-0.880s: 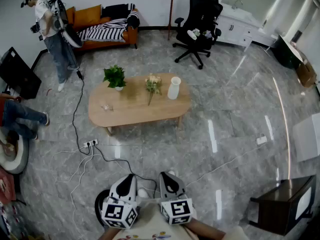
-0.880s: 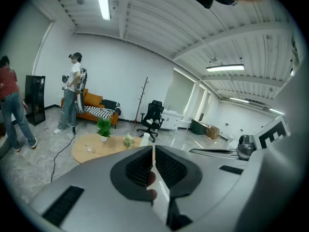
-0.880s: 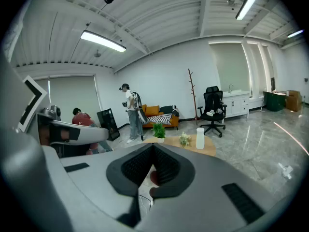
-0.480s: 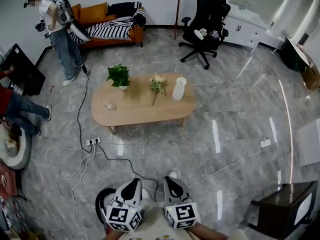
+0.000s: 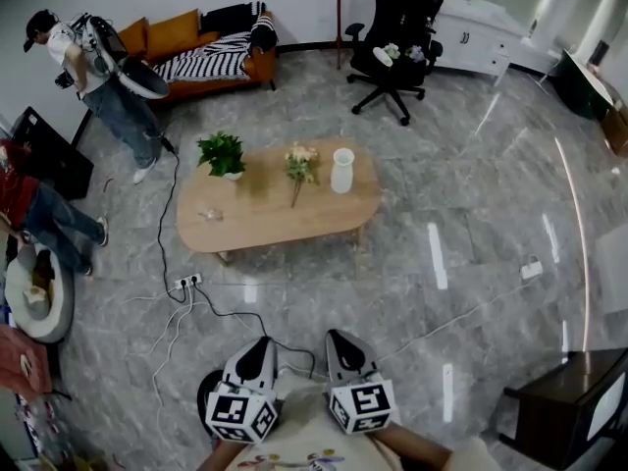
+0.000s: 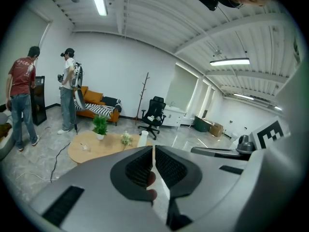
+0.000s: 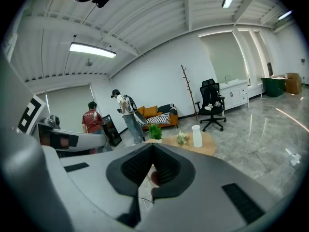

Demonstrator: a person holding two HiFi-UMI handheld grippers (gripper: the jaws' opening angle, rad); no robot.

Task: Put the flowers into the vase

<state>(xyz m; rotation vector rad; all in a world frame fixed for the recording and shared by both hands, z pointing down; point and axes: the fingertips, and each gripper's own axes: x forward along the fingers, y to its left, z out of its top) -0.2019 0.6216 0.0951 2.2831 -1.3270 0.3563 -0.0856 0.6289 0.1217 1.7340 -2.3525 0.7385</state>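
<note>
- A wide room with a glossy grey marble-patterned floor (image 5: pixel 471 214) is seen from above, with an oval light wooden coffee table (image 5: pixel 265 222) set in the middle distance
- A small bunch of pale cream flowers (image 5: pixel 299 162) on green stems is laid on the table near its far edge, with the stems trailing towards the viewer
- A tall white ceramic vase (image 5: pixel 341 171) is stood upright just to the right of the flowers, not touching them
- A leafy green potted plant in a white pot (image 5: pixel 223 152) is placed at the far left end of the table
- At the bottom edge, the grey left gripper (image 5: pixel 261 343) and the grey right gripper (image 5: pixel 337 337) are held side by side, each topped by a cube of black-and-white square markers
- Both are pointed towards the table and kept well apart from it
- The left gripper's ribbed pads are brought together with only a hairline slit between them, and nothing is held
- The right gripper's jaws are pressed fully together, and nothing is held
- Beyond the table, an orange sofa with a striped blanket (image 5: pixel 201 59), a black office chair (image 5: pixel 397 32) and a standing person in a white top (image 5: pixel 103 81) can be seen
- A black cable is run across the floor to a white power strip (image 5: pixel 184 282) near the table's left end
</note>
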